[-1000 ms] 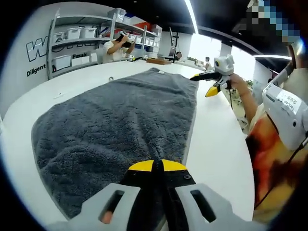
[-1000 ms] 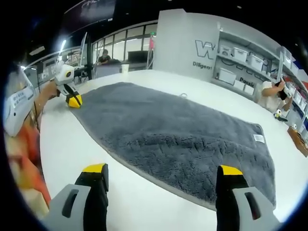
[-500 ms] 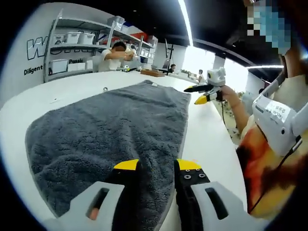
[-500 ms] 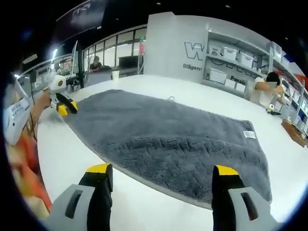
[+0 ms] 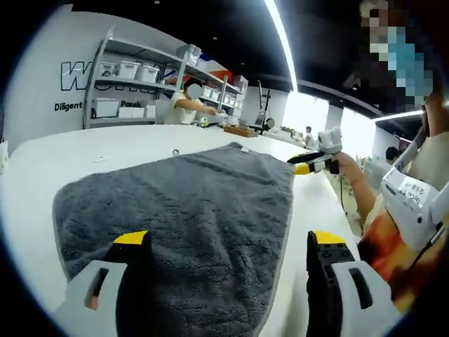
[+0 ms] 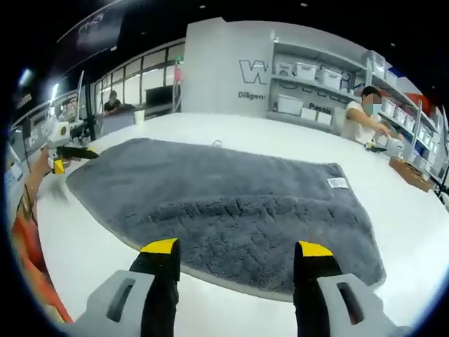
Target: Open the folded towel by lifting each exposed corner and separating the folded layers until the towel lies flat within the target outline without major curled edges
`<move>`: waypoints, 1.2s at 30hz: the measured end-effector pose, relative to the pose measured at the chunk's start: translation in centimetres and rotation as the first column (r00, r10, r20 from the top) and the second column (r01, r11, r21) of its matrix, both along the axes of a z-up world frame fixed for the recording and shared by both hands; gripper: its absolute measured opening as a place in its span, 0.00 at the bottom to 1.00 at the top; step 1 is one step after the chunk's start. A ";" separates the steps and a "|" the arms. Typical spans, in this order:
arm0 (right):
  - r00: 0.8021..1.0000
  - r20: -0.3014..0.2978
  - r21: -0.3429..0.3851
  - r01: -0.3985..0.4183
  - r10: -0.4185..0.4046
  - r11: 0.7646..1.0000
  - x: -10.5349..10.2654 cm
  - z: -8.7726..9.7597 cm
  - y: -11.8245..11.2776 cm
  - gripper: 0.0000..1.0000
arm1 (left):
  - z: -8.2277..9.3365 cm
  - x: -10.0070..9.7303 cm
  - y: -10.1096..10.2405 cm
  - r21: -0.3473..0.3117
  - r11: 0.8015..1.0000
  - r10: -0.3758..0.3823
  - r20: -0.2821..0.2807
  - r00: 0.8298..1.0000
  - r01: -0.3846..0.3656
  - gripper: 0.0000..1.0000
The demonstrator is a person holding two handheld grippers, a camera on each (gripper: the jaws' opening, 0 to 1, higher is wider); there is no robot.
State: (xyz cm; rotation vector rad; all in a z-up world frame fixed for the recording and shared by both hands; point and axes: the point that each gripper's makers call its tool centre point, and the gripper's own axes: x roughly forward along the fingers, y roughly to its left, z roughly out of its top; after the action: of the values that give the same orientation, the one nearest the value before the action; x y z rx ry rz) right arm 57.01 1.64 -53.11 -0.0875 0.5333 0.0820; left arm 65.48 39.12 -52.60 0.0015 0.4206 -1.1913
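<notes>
Grey towel [image 6: 231, 203], its white label [image 6: 337, 182] unreadable, lies spread on the white table [image 6: 91, 246] between the wide-open, empty left tool [image 5: 224, 242] and right tool [image 6: 237, 249], beneath wall lettering "Diligent" [image 5: 72, 107].

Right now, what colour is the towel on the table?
The towel is dark grey and fluffy, with a small white label near one edge; the right gripper view shows it best.

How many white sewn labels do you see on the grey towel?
1. A small white sewn label lies on the grey fluffy towel near its far right corner in the right gripper view. Others may be hidden underneath or along edges too blurred to check.
</notes>
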 end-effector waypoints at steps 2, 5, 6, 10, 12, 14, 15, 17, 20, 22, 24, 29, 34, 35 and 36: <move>0.999 0.006 0.014 0.033 -0.033 0.999 0.0 0.0 -0.6 0.60 | 0.1 0.1 0.1 -0.016 1.000 0.002 -0.005 1.000 -0.003 0.92; 0.998 0.009 0.035 0.061 -0.061 0.998 0.0 -0.2 -1.4 0.51 | 0.2 -0.2 -0.2 -0.032 0.999 -0.011 -0.012 1.000 0.011 0.99; 0.998 0.010 0.036 0.067 -0.067 0.997 0.0 -0.2 -1.6 0.49 | 0.2 -0.4 -0.3 -0.032 0.999 -0.015 -0.011 1.000 0.015 0.99; 0.995 -0.010 0.027 0.104 -0.104 0.994 0.1 -0.9 -2.5 0.46 | -0.1 -0.2 -0.3 -0.012 1.000 -0.014 -0.002 1.000 0.014 1.00; 0.993 -0.025 0.007 0.118 -0.118 0.993 0.1 -1.3 -2.8 0.45 | -0.3 0.0 -0.1 -0.010 1.000 -0.006 -0.007 1.000 0.006 1.00; 0.992 -0.036 -0.004 0.123 -0.123 0.992 0.3 -1.7 -3.1 0.44 | -0.3 0.0 -0.1 -0.012 1.000 -0.002 -0.009 1.000 0.002 1.00; 0.991 -0.043 -0.006 0.125 -0.125 0.992 0.3 -2.0 -3.2 0.43 | -0.2 0.1 0.0 -0.015 1.000 0.002 -0.011 1.000 -0.002 1.00; 0.990 -0.053 0.002 0.129 -0.129 0.992 0.4 -2.3 -3.3 0.43 | -0.2 0.2 0.1 -0.021 1.000 0.009 -0.015 1.000 -0.009 1.00; 0.988 -0.067 0.006 0.137 -0.136 0.991 0.4 -3.0 -3.5 0.41 | -0.1 0.4 0.2 -0.023 1.000 0.016 -0.016 1.000 -0.016 1.00; 0.986 -0.085 -0.004 0.140 -0.140 0.990 0.2 -3.5 -3.6 0.42 | -0.1 0.4 0.3 -0.023 1.000 0.019 -0.018 1.000 -0.019 1.00; 0.985 -0.081 0.028 0.152 -0.149 0.988 0.1 -3.5 -3.6 0.41 | -0.2 0.5 0.4 -0.023 1.000 0.021 -0.020 1.000 -0.022 0.99; 0.986 -0.075 0.043 0.153 -0.150 0.987 0.0 -3.5 -3.6 0.41 | -0.5 0.5 0.3 -0.019 1.000 0.018 -0.029 0.999 -0.019 0.98; 0.987 -0.083 0.049 0.145 -0.141 0.988 -0.3 -3.6 -3.6 0.41 | -0.5 0.4 0.3 -0.022 1.000 0.018 -0.031 0.999 -0.019 0.98; 0.987 -0.082 0.048 0.145 -0.141 0.988 -0.3 -3.6 -3.6 0.41 | -0.5 0.4 0.3 -0.022 1.000 0.019 -0.031 0.999 -0.019 0.98; 0.986 -0.079 0.048 0.147 -0.143 0.988 -0.4 -3.6 -3.6 0.41 | -0.5 0.4 0.3 -0.022 1.000 0.019 -0.030 0.999 -0.020 0.98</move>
State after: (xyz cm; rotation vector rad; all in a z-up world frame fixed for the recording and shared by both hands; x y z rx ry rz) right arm 56.63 -2.00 -56.67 0.0071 0.6114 -0.0431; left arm 65.86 39.47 -53.08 -0.0402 0.4326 -1.1779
